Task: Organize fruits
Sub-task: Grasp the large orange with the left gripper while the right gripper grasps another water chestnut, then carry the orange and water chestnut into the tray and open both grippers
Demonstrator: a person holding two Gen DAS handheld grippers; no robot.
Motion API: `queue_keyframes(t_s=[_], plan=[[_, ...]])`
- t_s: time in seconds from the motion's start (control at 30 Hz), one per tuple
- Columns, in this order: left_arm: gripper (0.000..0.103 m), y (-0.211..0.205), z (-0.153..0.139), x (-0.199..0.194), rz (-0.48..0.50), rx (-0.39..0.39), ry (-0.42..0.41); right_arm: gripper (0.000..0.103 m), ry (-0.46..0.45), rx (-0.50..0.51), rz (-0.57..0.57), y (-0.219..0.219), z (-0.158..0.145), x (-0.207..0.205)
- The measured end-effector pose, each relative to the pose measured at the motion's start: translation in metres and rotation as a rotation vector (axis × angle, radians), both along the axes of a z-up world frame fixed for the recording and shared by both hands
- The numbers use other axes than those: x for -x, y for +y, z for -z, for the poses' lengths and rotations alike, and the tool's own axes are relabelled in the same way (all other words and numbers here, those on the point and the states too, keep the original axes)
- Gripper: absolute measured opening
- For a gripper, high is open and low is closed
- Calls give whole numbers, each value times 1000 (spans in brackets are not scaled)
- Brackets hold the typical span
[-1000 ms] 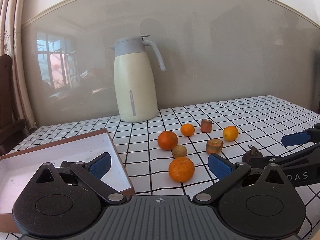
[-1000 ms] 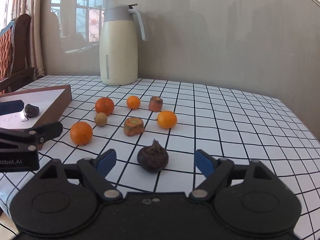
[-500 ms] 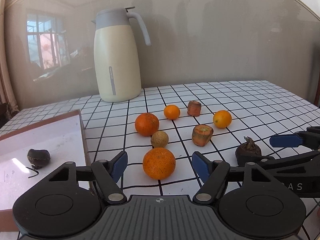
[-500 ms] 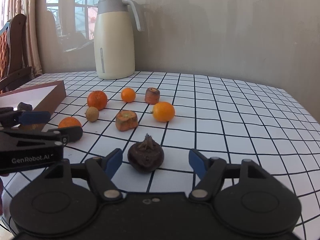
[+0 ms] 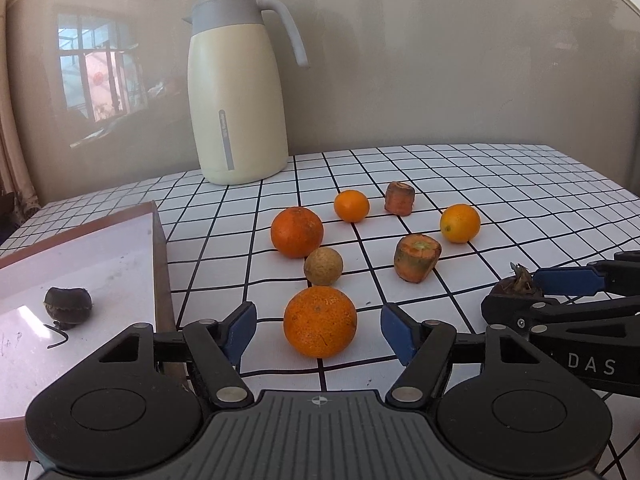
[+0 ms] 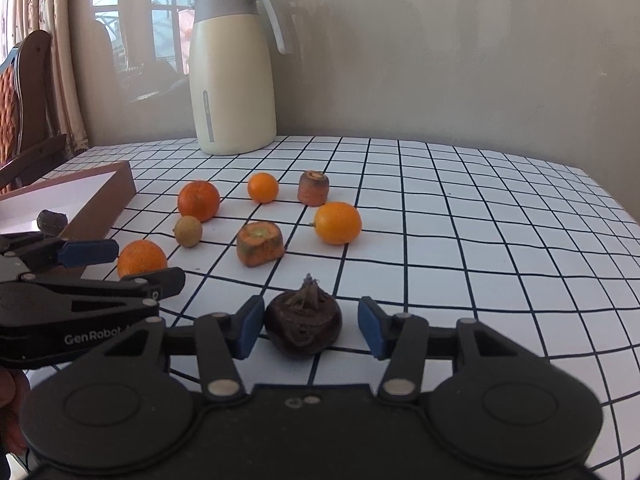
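Note:
Oranges, a small brown round fruit (image 5: 323,267) and two carrot pieces lie on the checked tablecloth. My left gripper (image 5: 319,330) is open with the nearest orange (image 5: 320,322) between its blue pads, apart from both. My right gripper (image 6: 311,326) is open around a dark water chestnut (image 6: 303,326); the left pad is close to it, the right pad stands off. The brown-rimmed white tray (image 5: 158,240) at the left holds another dark chestnut (image 5: 67,307). The right gripper also shows in the left wrist view (image 5: 532,294).
A cream thermos jug (image 5: 236,92) stands at the back by the wall. A bigger orange (image 5: 297,232), two small oranges (image 5: 351,205) (image 5: 460,223) and carrot pieces (image 5: 417,257) (image 5: 399,198) lie beyond the grippers. A wooden chair (image 6: 24,120) stands left of the table.
Both grippers have moved forward and lower. The left pads now flank the nearest orange; the right jaws have narrowed around the water chestnut.

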State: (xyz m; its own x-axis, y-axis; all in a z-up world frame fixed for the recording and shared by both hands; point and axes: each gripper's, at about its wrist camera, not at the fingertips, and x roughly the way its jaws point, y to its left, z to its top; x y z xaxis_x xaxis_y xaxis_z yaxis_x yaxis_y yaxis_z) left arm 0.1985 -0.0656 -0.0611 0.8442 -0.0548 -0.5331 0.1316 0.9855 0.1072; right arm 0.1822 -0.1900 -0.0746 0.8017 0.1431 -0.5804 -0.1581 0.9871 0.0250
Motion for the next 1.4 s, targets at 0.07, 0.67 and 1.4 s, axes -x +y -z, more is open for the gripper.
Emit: queue_keyframes(t_s=[0.07,0.67,1.4], plan=[[65,0,0,0,-5,-6,-1,39,7,2,-1,1,1,-2],[37,-4,2,1,20,-40,10,34,18,7,12,0,0,-3],[37,26,-42,63,31,-23,-111,34,-70,3,33,10,-40,36]])
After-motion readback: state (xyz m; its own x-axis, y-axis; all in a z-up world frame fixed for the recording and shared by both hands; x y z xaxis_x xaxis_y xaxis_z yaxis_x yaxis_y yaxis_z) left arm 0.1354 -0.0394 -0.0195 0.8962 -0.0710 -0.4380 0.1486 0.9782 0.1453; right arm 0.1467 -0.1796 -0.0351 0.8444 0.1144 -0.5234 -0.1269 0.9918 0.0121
